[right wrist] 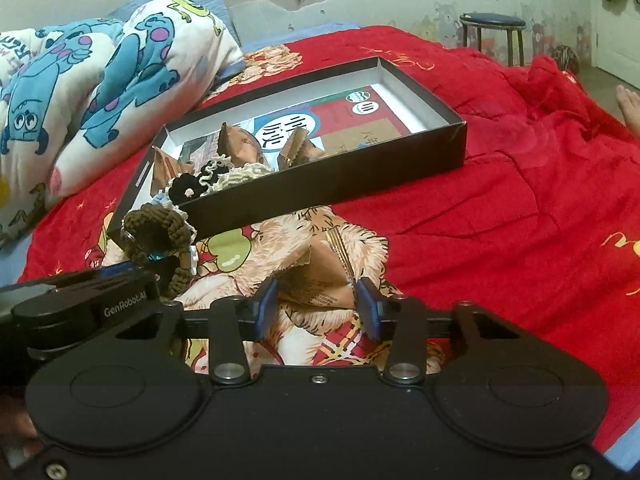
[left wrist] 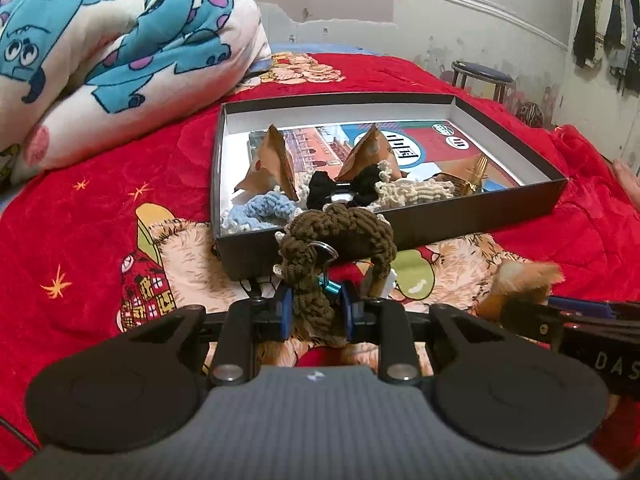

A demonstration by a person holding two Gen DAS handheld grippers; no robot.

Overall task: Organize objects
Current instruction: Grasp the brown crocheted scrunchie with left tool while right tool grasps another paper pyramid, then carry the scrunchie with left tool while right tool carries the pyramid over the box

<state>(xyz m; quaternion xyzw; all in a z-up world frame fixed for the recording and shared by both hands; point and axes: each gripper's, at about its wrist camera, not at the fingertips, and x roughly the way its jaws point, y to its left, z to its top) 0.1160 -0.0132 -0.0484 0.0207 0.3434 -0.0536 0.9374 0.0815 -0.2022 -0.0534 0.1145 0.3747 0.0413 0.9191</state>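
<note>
My left gripper (left wrist: 314, 310) is shut on a brown crocheted piece (left wrist: 336, 240) with a key ring and a blue binder clip, held just in front of the black box's (left wrist: 400, 226) near wall. It also shows in the right wrist view (right wrist: 154, 232). My right gripper (right wrist: 316, 304) is shut on a tan paper packet (right wrist: 320, 276) low over the red blanket, in front of the box (right wrist: 332, 188). The box holds several tan packets (left wrist: 276, 160), blue (left wrist: 260, 208), black (left wrist: 340, 190) and cream (left wrist: 412, 190) crocheted pieces.
A folded white quilt with blue monsters (left wrist: 120, 52) lies at the left on the red bed cover (left wrist: 80, 208). A round stool (left wrist: 482, 74) stands beyond the bed by the wall. A bare foot (right wrist: 630, 108) rests at the right edge.
</note>
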